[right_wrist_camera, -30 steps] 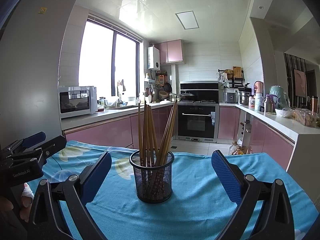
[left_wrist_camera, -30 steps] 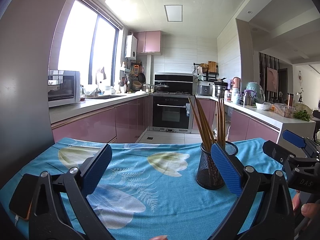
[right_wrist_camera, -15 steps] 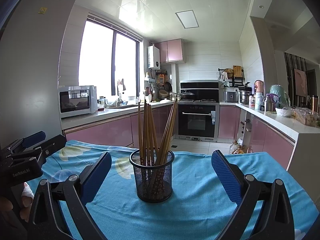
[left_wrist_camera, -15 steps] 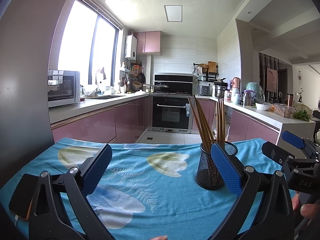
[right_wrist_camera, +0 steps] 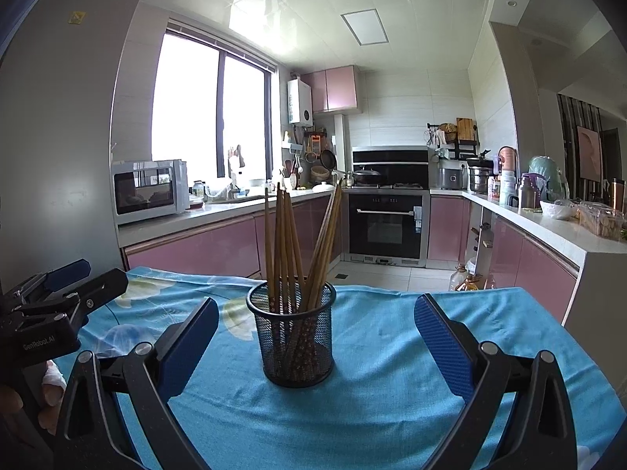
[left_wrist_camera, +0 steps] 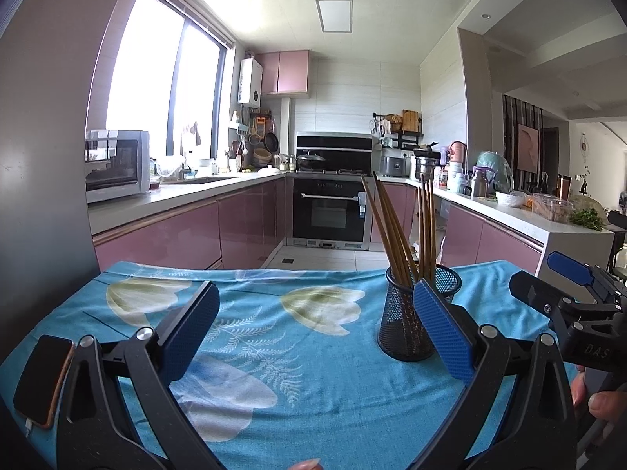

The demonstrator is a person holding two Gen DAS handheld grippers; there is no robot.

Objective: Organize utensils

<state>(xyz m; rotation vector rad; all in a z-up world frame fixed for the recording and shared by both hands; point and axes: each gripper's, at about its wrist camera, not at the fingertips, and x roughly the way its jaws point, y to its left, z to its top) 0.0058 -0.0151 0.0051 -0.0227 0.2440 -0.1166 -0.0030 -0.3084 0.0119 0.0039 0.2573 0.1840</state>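
On blue cloth (right_wrist_camera: 384, 356), chopstick holder (right_wrist_camera: 294, 340) seemingly unmoved, jaws unchanged

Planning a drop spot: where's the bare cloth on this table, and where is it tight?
Free: cloth between phone and mesh holder; also right of the holder up to the table edge, in the right view. Tight: around the holder and its chopsticks.

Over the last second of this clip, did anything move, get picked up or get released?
Nothing visibly changed. Both the left claw and the right claw stay open and empty above the blue tablecloth, and the chopsticks stand in the mesh holder as before. The phone lies where it did.
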